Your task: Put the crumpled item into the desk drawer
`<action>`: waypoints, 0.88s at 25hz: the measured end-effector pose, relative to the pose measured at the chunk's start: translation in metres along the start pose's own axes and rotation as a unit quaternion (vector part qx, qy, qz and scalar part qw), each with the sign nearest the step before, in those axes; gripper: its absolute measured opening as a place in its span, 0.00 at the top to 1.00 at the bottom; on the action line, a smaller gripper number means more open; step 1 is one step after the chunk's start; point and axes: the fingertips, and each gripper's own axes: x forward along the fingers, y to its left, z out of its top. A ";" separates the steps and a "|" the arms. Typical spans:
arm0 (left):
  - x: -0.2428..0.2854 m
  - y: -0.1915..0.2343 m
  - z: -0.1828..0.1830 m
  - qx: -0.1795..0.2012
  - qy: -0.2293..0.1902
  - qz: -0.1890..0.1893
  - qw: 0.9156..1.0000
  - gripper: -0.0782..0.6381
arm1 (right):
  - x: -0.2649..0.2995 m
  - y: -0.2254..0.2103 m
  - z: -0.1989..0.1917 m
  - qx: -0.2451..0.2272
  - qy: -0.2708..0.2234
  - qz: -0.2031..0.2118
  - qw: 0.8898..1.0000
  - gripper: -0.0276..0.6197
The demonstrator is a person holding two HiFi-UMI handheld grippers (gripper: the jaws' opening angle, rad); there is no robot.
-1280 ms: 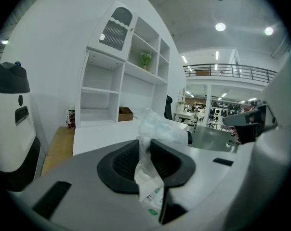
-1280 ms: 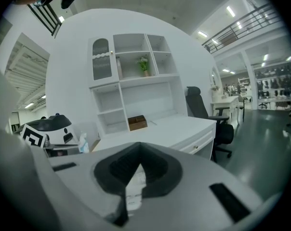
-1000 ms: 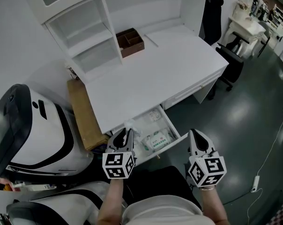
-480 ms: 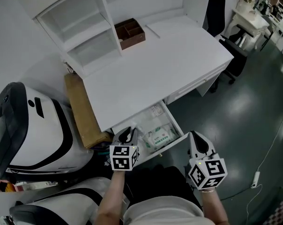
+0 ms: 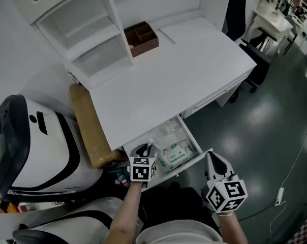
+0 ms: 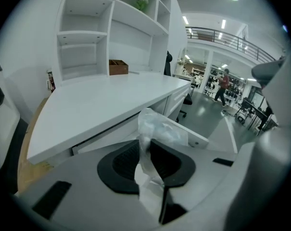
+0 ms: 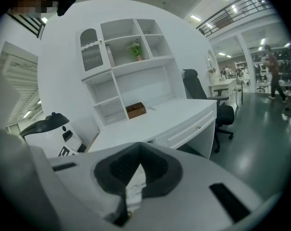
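The crumpled plastic wrapper [image 6: 161, 128] is clamped between the dark pads of the left gripper [image 6: 146, 147]. It is clear and whitish. Its long axis runs along the line of the jaws: the wrinkled bulk sticks out past the fingertips and flares up and to the right, while a thin tail trails back toward the camera.

In the head view the wrapper [image 5: 152, 145] sits at the left end of the open desk drawer [image 5: 193, 138], just beside a green and white packet [image 5: 174, 154] that lies inside. Whether it touches anything in the drawer cannot be told.

The left gripper [image 5: 142, 149] tilts forward and down into the drawer opening. The bare forearm behind it rises from the bottom of the frame, with the marker cube facing the camera.

The right gripper [image 5: 213, 159] is held lower and to the right, just outside the drawer front and closer to level. Its jaws [image 7: 139, 153] meet at the tips, with nothing gripped.

On the white desk [image 5: 179, 80] a brown wooden box [image 5: 141, 38] stands by the shelving.
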 end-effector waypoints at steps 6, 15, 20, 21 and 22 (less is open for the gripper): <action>0.038 0.010 -0.022 0.010 0.044 -0.001 0.999 0.80 | 0.001 -0.006 -0.004 0.003 0.003 -0.009 1.000 0.95; 0.075 0.007 -0.052 0.037 0.120 0.003 0.992 0.80 | 0.002 -0.005 -0.018 -0.001 0.029 -0.006 1.000 0.95; 0.093 0.004 -0.062 0.056 0.144 0.008 0.988 0.80 | -0.001 -0.011 -0.022 0.000 0.034 -0.015 0.999 0.95; 0.097 0.006 -0.064 0.060 0.150 0.010 0.987 0.80 | 0.000 -0.011 -0.021 0.000 0.034 -0.016 0.999 0.95; 0.100 0.007 -0.067 0.063 0.158 0.012 0.985 0.80 | 0.000 -0.011 -0.022 0.001 0.035 -0.017 0.999 0.95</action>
